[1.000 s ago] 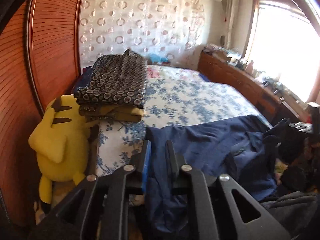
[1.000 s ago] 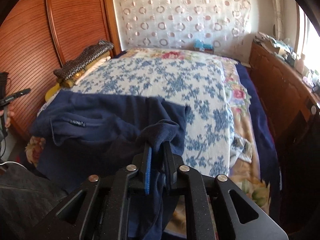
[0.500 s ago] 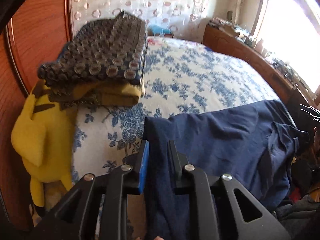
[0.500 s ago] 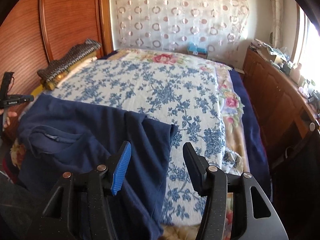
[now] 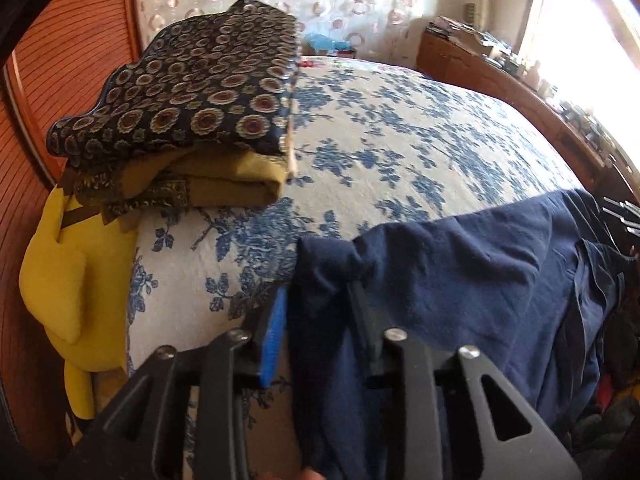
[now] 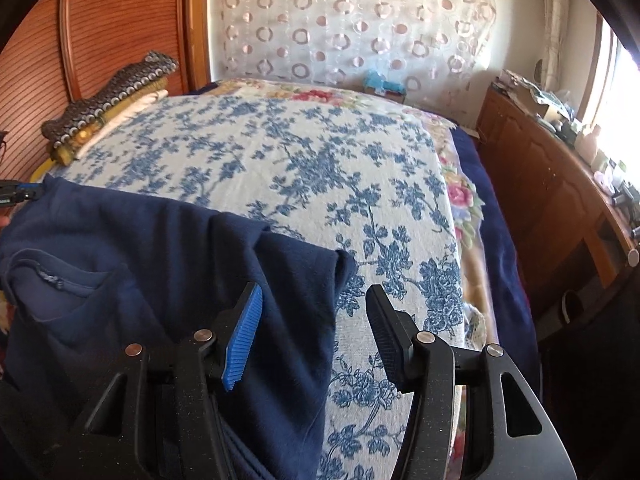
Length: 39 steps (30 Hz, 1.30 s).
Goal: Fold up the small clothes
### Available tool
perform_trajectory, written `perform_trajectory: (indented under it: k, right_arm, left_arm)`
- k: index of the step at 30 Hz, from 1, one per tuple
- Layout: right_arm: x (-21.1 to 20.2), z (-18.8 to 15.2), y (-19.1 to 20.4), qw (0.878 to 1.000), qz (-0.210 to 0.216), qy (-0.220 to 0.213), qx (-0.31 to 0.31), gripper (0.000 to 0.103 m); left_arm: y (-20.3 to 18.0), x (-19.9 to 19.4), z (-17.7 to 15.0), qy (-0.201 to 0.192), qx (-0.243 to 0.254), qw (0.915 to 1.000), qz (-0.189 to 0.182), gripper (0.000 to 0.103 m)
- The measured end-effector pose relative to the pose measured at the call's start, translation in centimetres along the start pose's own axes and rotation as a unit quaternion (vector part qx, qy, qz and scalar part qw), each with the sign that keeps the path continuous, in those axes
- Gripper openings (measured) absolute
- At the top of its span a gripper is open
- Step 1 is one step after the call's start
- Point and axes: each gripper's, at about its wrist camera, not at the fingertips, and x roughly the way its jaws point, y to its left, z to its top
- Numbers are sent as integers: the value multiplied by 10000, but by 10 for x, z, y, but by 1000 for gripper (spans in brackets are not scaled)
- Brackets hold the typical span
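A navy garment [image 5: 460,280] lies spread across the near end of the bed [image 5: 400,140]. Its left corner sits bunched between the fingers of my left gripper [image 5: 318,292], whose jaws are opening; the cloth hangs loosely in the gap. In the right wrist view the same navy garment [image 6: 160,260] covers the lower left. My right gripper [image 6: 314,292] stands open over its right edge, the blue pad above the cloth and the other finger above the floral bedspread [image 6: 300,152]. Nothing is pinched there. The left gripper's tip [image 6: 16,194] shows at the far left edge.
A folded stack of patterned and mustard clothes [image 5: 192,100] rests on the bed's left side, also visible as a stack [image 6: 108,96]. A yellow plush toy [image 5: 68,272] hangs off the left edge beside the wooden wardrobe [image 6: 100,20]. A wooden cabinet [image 6: 552,200] runs along the right.
Both grippers came down and forward, laying the navy garment on the bed. The right gripper let go of its corner and opened wide. The left gripper's fingers have spread apart around their corner.
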Motion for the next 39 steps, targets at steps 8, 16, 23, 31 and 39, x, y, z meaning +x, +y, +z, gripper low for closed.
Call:
perform_trajectory:
  k: [8,16,23,31,39]
  right_arm:
    - [20,-3,-13,9992,175,159,330,55]
    - [28,4,-19,9985,242,192,446,55]
    - [40,9,-23,9972,365,447,477,56]
    - [36,7,-11,9951,813,441,341,9]
    - [-36,12,1,9935,998,-375,387,6]
  left_arm:
    - [4,2,-2,-129,-65,9999,76,42]
    - [3,5,5,-33,-108,9999,36,42]
    - [0,6,8,-8,-38,9999,-168,41]
    - [-17,5,8,-52,181,9978,-639,7]
    - [-29,-79,8,-1224,-90,9876,-978,4]
